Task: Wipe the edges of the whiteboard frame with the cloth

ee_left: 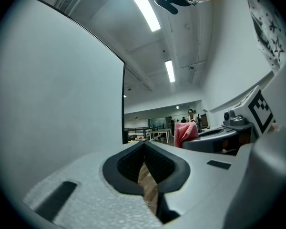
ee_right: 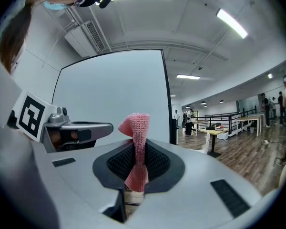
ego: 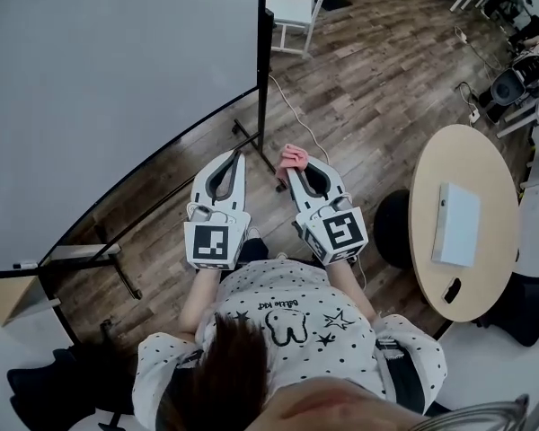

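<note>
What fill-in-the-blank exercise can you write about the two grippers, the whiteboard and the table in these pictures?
The right gripper is shut on a ____ cloth.
The left gripper, jaws together, holds ____.
The whiteboard stands in a ____ frame.
The white box lies on a ____ table.
Missing words: pink; nothing; black; round.

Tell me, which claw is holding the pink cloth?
The right claw: the pink cloth is pinched between its jaws and pokes out past the tips. The left claw is shut with nothing in it.
</note>
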The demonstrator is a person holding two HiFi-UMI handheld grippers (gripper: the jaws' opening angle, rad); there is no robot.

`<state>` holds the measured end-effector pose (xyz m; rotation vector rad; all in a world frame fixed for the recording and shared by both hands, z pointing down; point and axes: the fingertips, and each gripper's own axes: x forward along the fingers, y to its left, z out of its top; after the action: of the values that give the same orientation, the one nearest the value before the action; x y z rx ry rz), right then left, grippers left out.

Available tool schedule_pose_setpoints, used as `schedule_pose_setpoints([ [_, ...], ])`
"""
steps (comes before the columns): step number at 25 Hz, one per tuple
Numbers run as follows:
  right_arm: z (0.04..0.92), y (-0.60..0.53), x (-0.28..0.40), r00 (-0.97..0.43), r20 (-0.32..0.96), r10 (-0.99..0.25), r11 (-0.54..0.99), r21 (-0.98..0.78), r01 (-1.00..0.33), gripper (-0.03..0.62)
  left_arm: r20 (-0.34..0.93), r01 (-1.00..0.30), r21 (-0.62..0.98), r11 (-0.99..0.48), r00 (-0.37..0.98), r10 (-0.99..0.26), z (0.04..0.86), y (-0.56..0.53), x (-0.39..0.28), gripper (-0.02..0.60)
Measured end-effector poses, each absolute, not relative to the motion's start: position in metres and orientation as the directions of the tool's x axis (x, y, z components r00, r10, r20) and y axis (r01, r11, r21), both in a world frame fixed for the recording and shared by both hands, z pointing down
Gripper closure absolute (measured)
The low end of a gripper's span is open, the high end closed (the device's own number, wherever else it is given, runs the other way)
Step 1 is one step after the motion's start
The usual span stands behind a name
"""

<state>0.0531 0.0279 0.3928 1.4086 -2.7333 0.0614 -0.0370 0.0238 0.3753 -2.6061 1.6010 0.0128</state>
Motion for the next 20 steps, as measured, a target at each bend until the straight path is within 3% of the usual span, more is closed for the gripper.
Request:
schedule_pose_setpoints([
  [20,0.405,-0.037,0.035,-0.543,0.089,-0.835,0.543,-0.029,-0.839,0.560,-0.035,-0.885,-0.079,-0.459,0.462,-0.886,0.385,-0.038,-0.063,0.566],
])
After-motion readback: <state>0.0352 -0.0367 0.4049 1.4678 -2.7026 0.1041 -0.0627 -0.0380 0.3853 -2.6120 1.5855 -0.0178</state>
